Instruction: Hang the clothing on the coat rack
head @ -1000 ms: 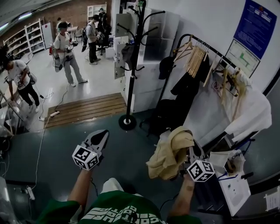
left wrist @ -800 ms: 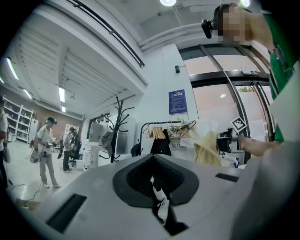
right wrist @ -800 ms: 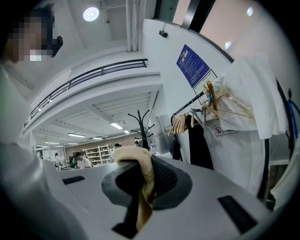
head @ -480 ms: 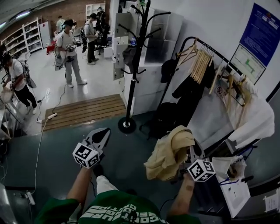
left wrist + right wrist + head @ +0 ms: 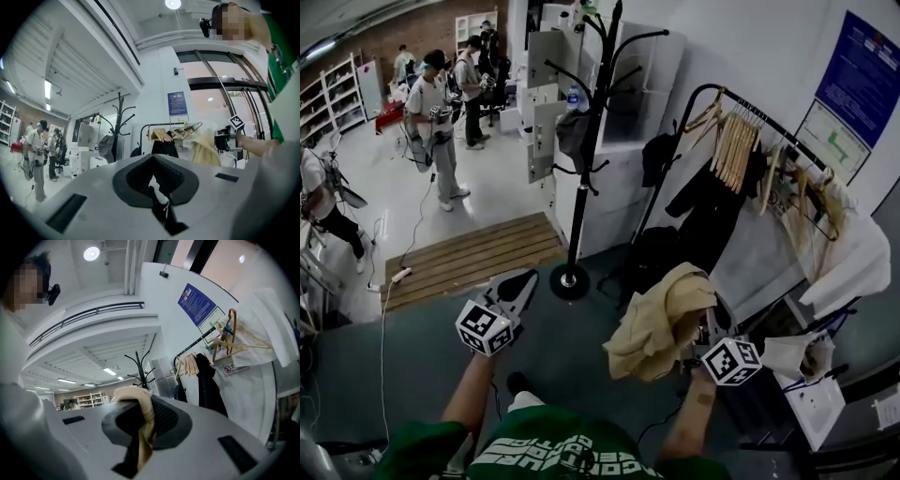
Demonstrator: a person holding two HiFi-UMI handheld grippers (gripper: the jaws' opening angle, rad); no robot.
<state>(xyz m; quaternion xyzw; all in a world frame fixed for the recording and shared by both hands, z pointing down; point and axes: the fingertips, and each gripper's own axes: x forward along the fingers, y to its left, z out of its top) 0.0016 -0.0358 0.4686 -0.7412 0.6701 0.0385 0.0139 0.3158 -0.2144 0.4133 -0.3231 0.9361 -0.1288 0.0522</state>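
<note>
Tan garment between the right gripper's jaws, black coat rack nearby

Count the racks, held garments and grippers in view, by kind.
Black coat rack: 1
Clothes rail: 1
Tan garment, clamped in the right gripper: 1
Grippers: 2, the left gripper empty
Total: 5
</note>
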